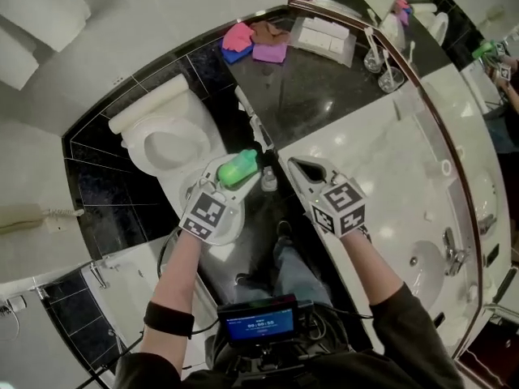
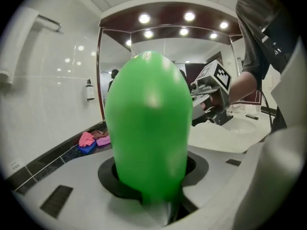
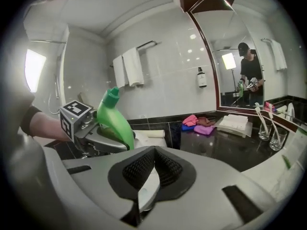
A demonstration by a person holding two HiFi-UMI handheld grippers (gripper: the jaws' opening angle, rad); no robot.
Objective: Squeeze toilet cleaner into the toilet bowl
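My left gripper (image 1: 235, 173) is shut on a green toilet cleaner bottle (image 1: 238, 169). The bottle fills the left gripper view (image 2: 148, 128) and stands between the jaws. From the right gripper view the bottle (image 3: 115, 121) leans with its green cap on top, held in the left gripper (image 3: 98, 138). My right gripper (image 1: 293, 165) is shut with nothing held, just right of the bottle. The white toilet (image 1: 138, 148) stands to the left with its lid up, and the bowl is open.
Pink, blue and purple cloths (image 1: 255, 43) lie on the black counter (image 1: 324, 96), beside a white tray of folded towels (image 1: 328, 35) and glasses with toothbrushes (image 1: 381, 59). A white sink with a faucet (image 1: 452, 254) is at the right. A small bottle (image 1: 268, 178) stands between the grippers.
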